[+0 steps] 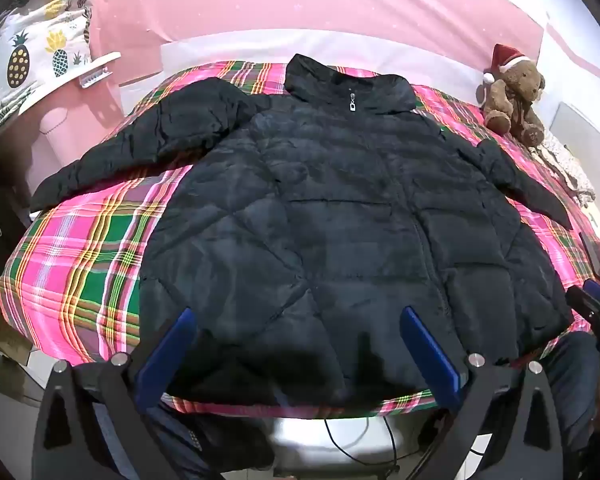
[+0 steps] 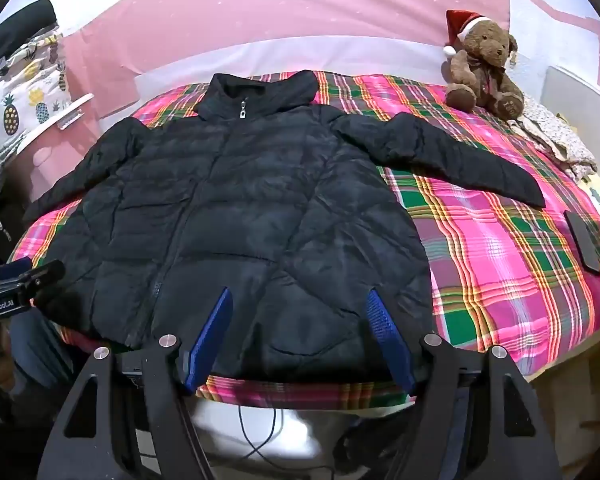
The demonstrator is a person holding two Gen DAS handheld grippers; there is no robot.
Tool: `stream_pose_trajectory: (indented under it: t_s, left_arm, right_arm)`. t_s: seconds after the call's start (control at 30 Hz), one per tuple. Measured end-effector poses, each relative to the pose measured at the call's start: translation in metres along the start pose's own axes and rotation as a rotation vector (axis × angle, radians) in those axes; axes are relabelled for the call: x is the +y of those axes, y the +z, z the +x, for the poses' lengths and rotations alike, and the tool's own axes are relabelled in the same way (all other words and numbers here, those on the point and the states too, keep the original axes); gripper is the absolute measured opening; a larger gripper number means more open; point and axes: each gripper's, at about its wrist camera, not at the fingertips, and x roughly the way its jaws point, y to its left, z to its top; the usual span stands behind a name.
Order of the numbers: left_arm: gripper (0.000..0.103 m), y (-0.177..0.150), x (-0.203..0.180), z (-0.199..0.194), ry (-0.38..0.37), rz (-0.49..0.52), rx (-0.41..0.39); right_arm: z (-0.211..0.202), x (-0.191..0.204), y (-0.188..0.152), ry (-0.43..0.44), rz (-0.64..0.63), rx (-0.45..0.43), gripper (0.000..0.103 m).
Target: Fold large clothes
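Bed: covered by a pink-green plaid blanket [image 1: 80,248], pink wall behind.
Jacket: a dark quilted puffer jacket [image 1: 332,216] is laid flat, front up, on the blanket, collar toward the wall, hem at the near edge. Zipped closed; zipper pull [image 1: 352,103] seen at the collar. Both sleeves are spread out to the sides.
Pillow: pineapple-print pillow [image 1: 32,52] is seen off the left side of the bed.
Teddy: a brown teddy bear [image 2: 484,72] in a Santa hat is seated at the far right corner, well apart from the jacket.
Phone: a dark flat phone-like slab [image 2: 582,242] is placed near the right edge, past the right cuff.
Left gripper [image 1: 298,320]: jaws spread wide, nothing held; blue fingers [image 1: 172,352] are poised over the hem.
Right gripper [image 2: 300,304]: jaws spread wide, nothing held; positioned above the hem's right half.
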Motion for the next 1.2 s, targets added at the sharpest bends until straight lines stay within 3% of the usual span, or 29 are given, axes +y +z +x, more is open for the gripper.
stream_pose_trajectory:
  t_s: [1.2]
  left_arm:
    - [0.103,0.002,-0.005,-0.01,-0.015,-0.002,-0.013]
  right_arm:
    - [-0.004,0.003,0.002,0.003,-0.01,-0.005,0.07]
